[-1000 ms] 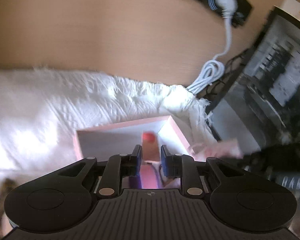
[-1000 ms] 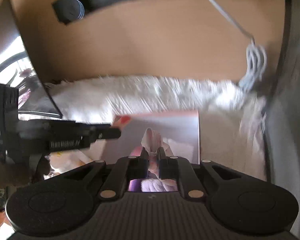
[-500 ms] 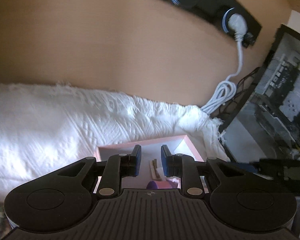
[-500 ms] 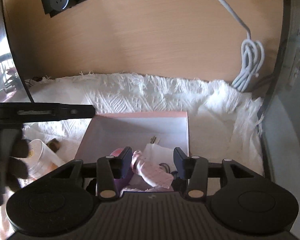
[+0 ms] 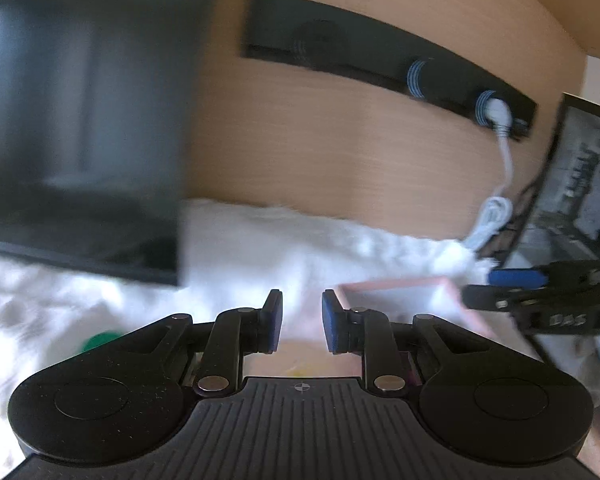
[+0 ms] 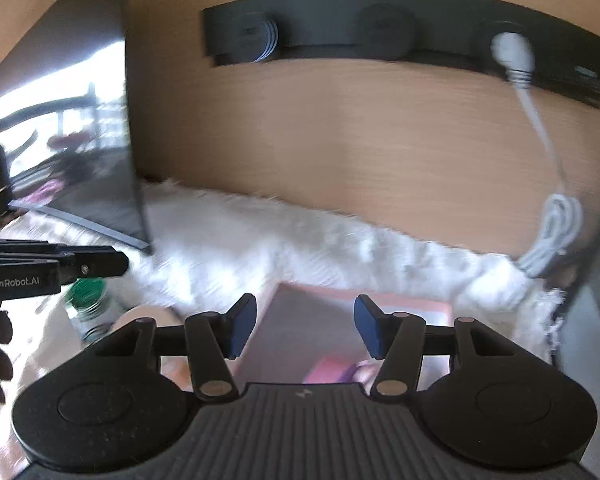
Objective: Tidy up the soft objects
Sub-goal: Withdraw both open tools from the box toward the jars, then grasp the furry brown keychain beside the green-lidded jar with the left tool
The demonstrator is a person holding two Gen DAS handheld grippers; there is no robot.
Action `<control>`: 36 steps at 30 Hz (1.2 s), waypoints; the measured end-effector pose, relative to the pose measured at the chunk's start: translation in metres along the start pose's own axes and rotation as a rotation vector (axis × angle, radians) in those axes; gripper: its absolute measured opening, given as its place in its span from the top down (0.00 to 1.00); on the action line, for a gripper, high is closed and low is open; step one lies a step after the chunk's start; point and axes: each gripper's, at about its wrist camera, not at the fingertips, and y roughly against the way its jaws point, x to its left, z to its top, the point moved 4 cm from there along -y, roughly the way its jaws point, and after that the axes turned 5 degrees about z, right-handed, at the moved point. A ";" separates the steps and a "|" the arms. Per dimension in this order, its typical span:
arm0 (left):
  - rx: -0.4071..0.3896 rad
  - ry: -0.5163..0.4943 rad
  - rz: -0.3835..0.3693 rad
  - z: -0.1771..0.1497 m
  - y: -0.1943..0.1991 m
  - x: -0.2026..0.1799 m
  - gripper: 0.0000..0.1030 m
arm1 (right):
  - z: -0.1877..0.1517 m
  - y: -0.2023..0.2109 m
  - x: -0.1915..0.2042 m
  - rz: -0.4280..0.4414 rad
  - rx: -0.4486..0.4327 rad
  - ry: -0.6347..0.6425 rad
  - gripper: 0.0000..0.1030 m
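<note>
Pink shallow cardboard box [image 6: 380,312] sits just beyond your right tongs [image 6: 305,330], gaping empty; left tongs [image 5: 299,322] hold nothing, slightly parted.

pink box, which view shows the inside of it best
The right wrist view: the pink box sits right past the open right gripper, its floor and soft pink contents visible. The left wrist view catches only a blurred corner, off to the right.

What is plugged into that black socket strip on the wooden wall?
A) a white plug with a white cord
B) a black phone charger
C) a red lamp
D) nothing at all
A: a white plug sits in the right end of the black socket strip, and its white cord hangs down into a bundled coil near the white fluffy cloth.
</note>
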 end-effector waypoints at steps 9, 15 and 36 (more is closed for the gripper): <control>0.033 0.199 0.213 -0.050 0.033 0.091 0.77 | -0.018 -0.006 0.067 0.122 0.059 0.127 0.47; 0.049 0.244 0.276 -0.070 0.051 0.126 0.77 | -0.033 -0.006 0.105 0.168 0.075 0.213 0.47; 0.292 -0.050 0.157 -0.103 -0.063 0.082 0.73 | -0.118 -0.023 0.126 0.167 0.312 0.236 0.47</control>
